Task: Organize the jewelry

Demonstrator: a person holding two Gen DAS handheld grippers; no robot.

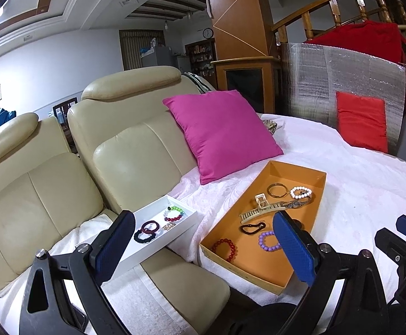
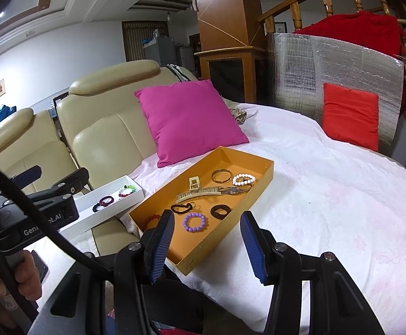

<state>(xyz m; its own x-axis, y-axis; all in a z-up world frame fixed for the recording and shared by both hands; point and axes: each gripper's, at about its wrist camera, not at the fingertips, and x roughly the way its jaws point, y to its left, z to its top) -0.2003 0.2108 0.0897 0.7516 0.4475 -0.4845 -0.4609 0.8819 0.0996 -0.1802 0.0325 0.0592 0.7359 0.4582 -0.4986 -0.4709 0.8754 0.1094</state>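
Both pairs of jaws stand open and hold nothing: the left gripper (image 1: 203,245) gapes wide above the near ends of the two trays, the right gripper (image 2: 205,247) about half open, hanging over the near end of the orange tray (image 2: 269,167)

The jewelry is split between two trays on the bed. The orange tray still holds a purple bracelet (image 2: 194,222), a red bracelet (image 1: 225,249), a white bracelet (image 2: 243,179), a gold bangle (image 2: 221,176), a watch (image 2: 235,190), a hair clip (image 2: 197,191), a black clip (image 2: 181,208) and a black band (image 2: 220,211). The white tray (image 1: 191,219), at the bed's left edge against the sofa (image 1: 136,145), already has a few bracelets in it

The sorting looks partly done, with a pick about to begin. The purple bracelet lies nearest between the right jaws; the next move calls for lowering over it, closing on its beads and carrying it across to the white tray
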